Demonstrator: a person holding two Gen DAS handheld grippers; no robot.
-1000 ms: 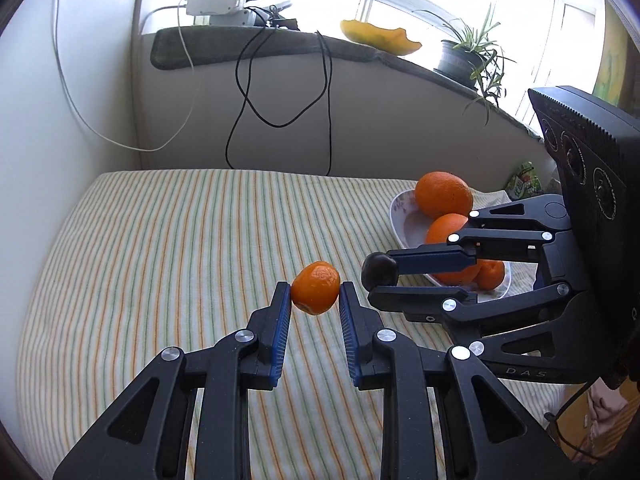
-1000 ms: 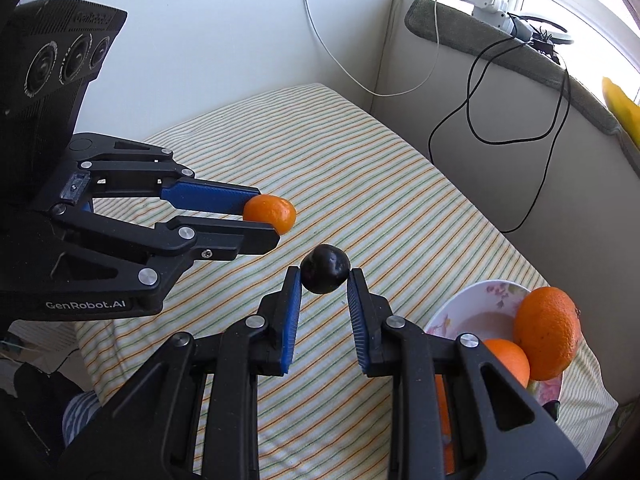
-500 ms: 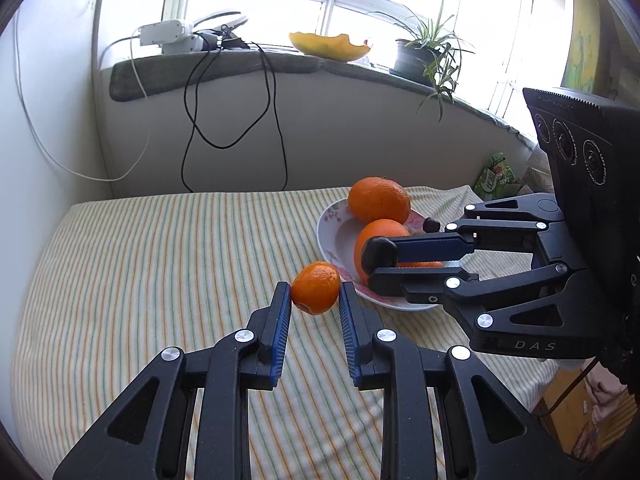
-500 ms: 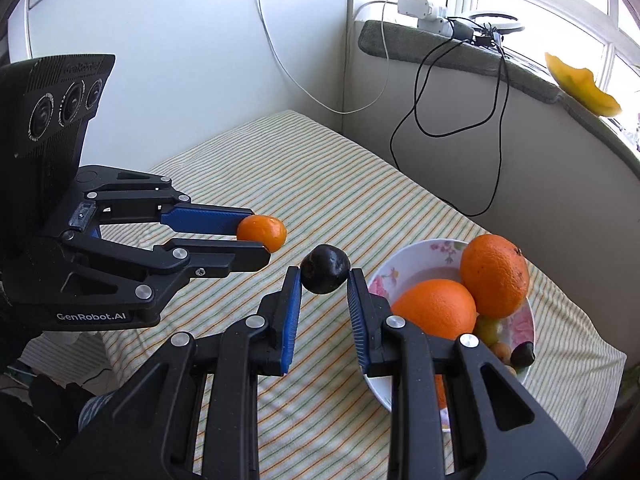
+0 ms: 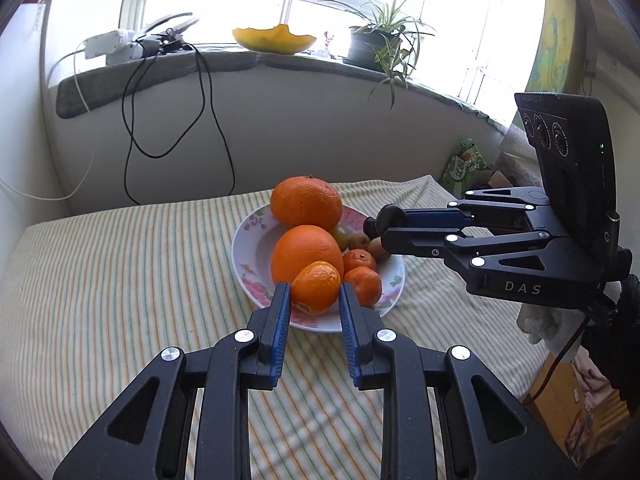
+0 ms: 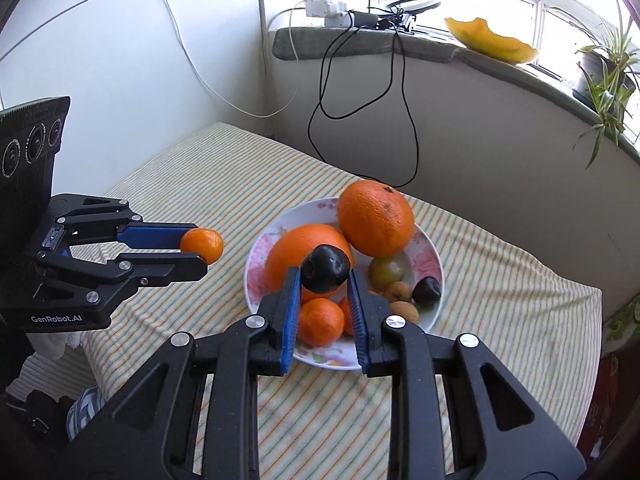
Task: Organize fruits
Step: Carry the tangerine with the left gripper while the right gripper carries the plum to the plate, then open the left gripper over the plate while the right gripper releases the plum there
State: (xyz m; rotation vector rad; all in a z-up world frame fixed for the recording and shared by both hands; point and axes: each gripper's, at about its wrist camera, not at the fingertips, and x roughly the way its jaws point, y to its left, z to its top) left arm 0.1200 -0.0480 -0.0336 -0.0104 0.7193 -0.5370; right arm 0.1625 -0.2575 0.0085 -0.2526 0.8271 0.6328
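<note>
- Both of your grippers have moved closer to the plate (image 5: 245, 236) since a second ago, and more of the fruit on it shows now.
- Your left gripper (image 5: 313, 300) is squeezed tight on a small orange tangerine (image 5: 316, 287). In the left wrist view it hangs in front of the near edge of the plate. In the right wrist view it looks off to the left of the plate, above the striped cloth (image 6: 208, 184).
- Your right gripper (image 6: 323, 285) is squeezed tight on a dark plum (image 6: 324, 268). In the right wrist view it is held up over the near half of the plate.
- On the plate are two big oranges (image 6: 375, 218), one behind the other and touching.
- Two more small tangerines (image 5: 363, 285) lie at the near right of the plate, beside the front big orange.
- A green fruit (image 6: 385, 269), two small brownish fruits (image 6: 404, 311) and another dark plum (image 6: 427, 290) lie on the right side of the plate.
- The plate is white with pink flowers, and it sits on the surface under the striped cloth.
- Behind the plate, black cables (image 5: 168, 120) hang down from the windowsill, where a potted plant (image 5: 380, 42) stands.
</note>
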